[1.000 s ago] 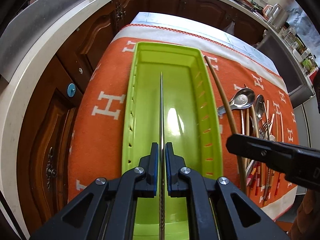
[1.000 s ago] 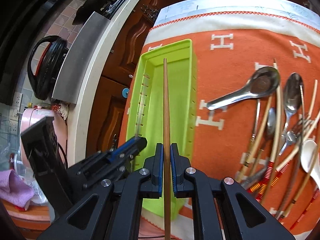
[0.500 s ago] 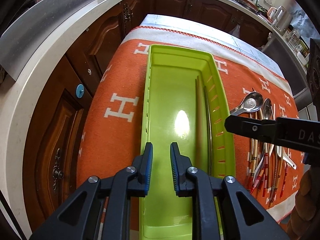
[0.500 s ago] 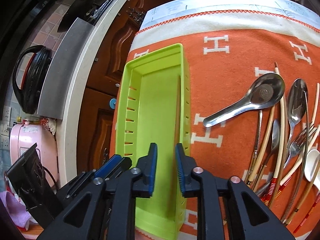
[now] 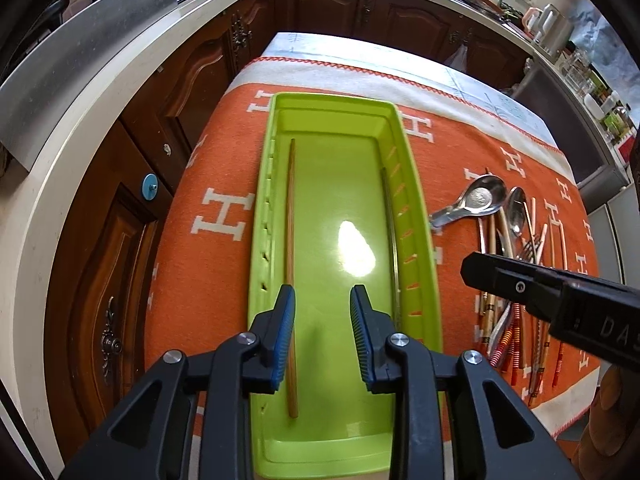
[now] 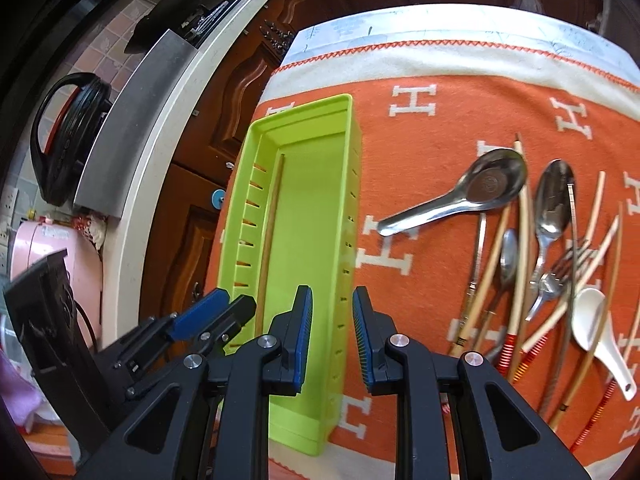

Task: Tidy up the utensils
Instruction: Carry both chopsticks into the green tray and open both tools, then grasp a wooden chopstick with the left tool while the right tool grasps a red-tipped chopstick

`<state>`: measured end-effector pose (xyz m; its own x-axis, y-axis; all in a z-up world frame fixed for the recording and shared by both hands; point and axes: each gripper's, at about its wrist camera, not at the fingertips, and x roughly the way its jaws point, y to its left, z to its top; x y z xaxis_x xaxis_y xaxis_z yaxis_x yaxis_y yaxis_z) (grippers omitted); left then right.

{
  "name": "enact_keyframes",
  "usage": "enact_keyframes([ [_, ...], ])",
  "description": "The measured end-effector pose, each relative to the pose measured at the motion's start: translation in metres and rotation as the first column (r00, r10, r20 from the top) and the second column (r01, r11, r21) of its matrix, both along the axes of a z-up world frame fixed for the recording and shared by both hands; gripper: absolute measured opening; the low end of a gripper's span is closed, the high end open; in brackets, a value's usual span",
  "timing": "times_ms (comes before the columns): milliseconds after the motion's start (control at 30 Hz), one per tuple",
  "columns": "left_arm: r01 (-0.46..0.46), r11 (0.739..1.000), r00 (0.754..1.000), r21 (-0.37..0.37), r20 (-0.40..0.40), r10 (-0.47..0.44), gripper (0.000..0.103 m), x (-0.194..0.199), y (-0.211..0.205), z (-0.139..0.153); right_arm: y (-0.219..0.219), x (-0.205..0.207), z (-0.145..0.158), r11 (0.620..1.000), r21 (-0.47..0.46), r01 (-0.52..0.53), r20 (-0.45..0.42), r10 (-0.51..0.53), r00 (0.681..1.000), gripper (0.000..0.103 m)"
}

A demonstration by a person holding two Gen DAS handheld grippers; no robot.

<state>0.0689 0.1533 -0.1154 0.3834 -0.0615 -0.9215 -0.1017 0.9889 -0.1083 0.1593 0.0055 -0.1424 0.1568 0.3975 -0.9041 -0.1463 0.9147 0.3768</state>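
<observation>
Overhead, the left gripper (image 5: 322, 320) hangs above the near half of a lime-green plastic tray (image 5: 416, 216), its blue-padded jaws opening with nothing between them. A wooden chopstick (image 5: 290, 240) lies lengthwise along the tray's left wall, its near part passing behind the left pad as seen from the left wrist. A thin metal chopstick (image 5: 394, 236) rests against the right wall. The tray sits on an orange blanket (image 5: 208, 184) patterned with white H letters, spread over a table beside dark wooden cabinets (image 5: 168, 92).

The right gripper (image 6: 331, 326) hovers over the tray's right wall (image 6: 348, 240), its jaws a little apart and empty. Its black body also reaches in from the right in the left wrist view. To the right of the tray, well apart from it, the unsorted utensils lie in a loose heap on the blanket: a steel soup spoon (image 6: 468, 192), a smaller steel spoon (image 6: 554, 200), a fork (image 6: 560, 276), a white ceramic spoon (image 6: 592, 324), and several chopsticks (image 6: 520, 240), some with red-banded ends.
</observation>
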Motion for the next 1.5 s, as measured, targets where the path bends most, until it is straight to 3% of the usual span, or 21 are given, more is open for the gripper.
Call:
enact_keyframes([
  [133,0.022,1.0,1.0,-0.009,0.003,-0.022,0.033,-0.002,-0.011,0.005,-0.015,-0.011,0.007,1.0,-0.007,0.003,0.012,-0.003,1.0,0.021],
  [467,0.127,0.992,0.992,-0.008,0.017,-0.127,0.034,-0.004,-0.059,0.02,-0.076,-0.033,0.027,0.998,-0.021,0.058,0.052,-0.057,0.997,0.021],
  [867,0.288,0.958,0.958,-0.015,0.011,-0.287,0.034,0.011,-0.152,0.026,-0.21,-0.055,0.05,0.967,-0.035,0.252,0.099,-0.248,0.964,0.021],
  [1100,0.35,0.935,0.936,-0.061,-0.006,-0.351,0.034,0.028,-0.203,0.016,-0.275,-0.062,0.043,0.935,-0.034,0.353,0.095,-0.348,0.933,0.021],
  [1333,0.363,0.921,0.928,-0.14,-0.039,-0.371,0.034,0.05,-0.239,-0.001,-0.306,-0.068,0.022,0.92,-0.022,0.392,0.057,-0.39,0.919,0.021],
  [1500,0.374,0.918,0.92,-0.132,-0.072,-0.385,0.034,0.059,-0.259,-0.016,-0.317,-0.066,0.007,0.914,0.0,0.405,0.031,-0.405,0.914,0.021],
])
